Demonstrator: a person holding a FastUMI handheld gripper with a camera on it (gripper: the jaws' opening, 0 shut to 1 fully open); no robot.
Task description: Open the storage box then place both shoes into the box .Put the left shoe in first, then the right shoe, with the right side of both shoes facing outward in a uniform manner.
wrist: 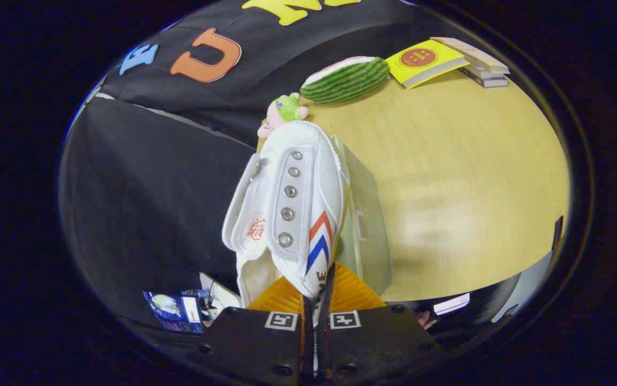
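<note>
I have the white sneaker point(287, 209) clamped in my jaws above the storage box point(368, 225); neither shoe looks placed yet.

Hidden and cut-off parts, gripper view

The shoe point(287, 209) has its heel side wall pinched between the gripper point(316, 292) fingers, so the heel end is covered and the printed word there cannot be read whole. The storage box point(370, 230) sits just behind the shoe, which hides its left side; whether its lid is open cannot be told. The small plush toy point(282, 112) beyond the shoe toe is partly covered by it. The far book stack point(482, 67) is cut off at its right end. Items near the fingers on the left point(179, 308) are too small to identify. The table point(447, 177) surface looks blurred near its right middle.
</note>
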